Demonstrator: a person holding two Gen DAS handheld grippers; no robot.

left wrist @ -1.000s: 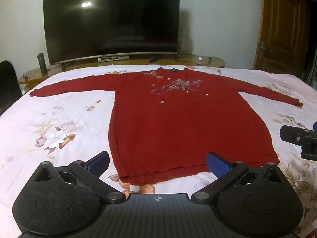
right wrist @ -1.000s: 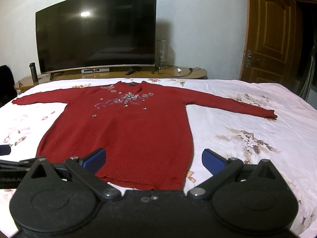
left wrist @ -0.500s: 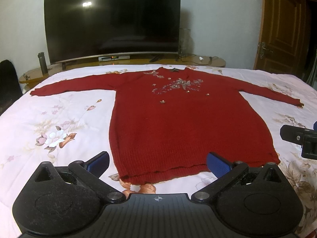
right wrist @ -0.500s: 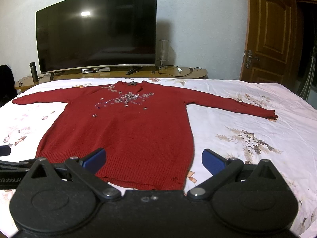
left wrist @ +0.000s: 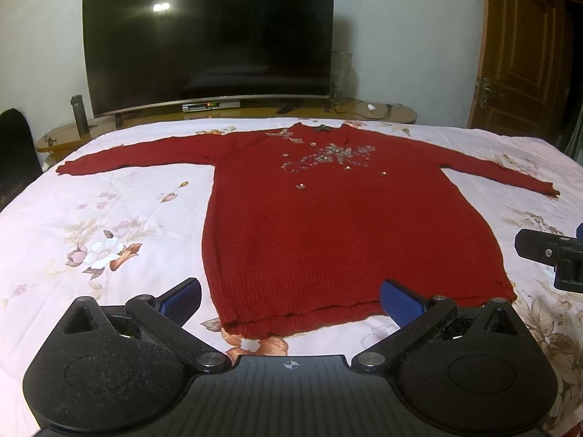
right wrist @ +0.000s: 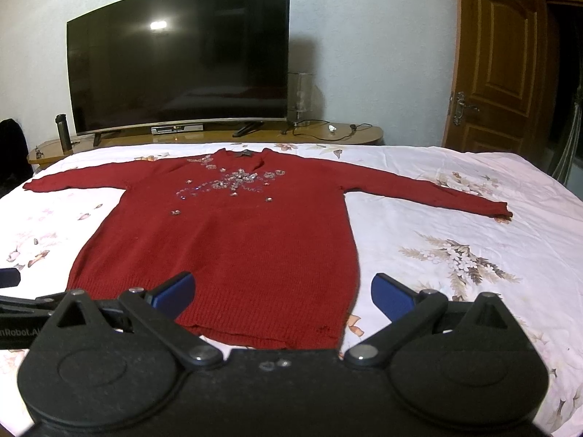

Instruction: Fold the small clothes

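A: Where the left wrist view was taken, what was seen of the sweater [left wrist: 328,225]?

B: It was laid flat on the bed [left wrist: 109,218], front up, with both sleeves spread out to the sides and the collar turned toward the TV [left wrist: 207,40]. Beaded trim was seen across the chest. The hem was found nearest the camera, between the blue pads of the left gripper [left wrist: 289,296]. The jaws were held wide apart, with nothing gripped, and whether the pads touched the cloth could not be told. Part of the right gripper [left wrist: 550,255] was seen at the right edge, just beside the sweater's lower right corner.

A: And in the right wrist view?

B: The same sweater [right wrist: 237,240] was seen lying flat on the bed [right wrist: 455,218], shifted toward the left of the picture. The right gripper [right wrist: 282,291] was held over the hem's right corner, its jaws spread wide and nothing caught between them. One pad [right wrist: 175,289] was seen over the red knit, the other [right wrist: 391,293] over the floral sheet. A door [right wrist: 499,58] was seen at the right, and a bottle [right wrist: 62,136] on the stand beside the TV [right wrist: 182,54].
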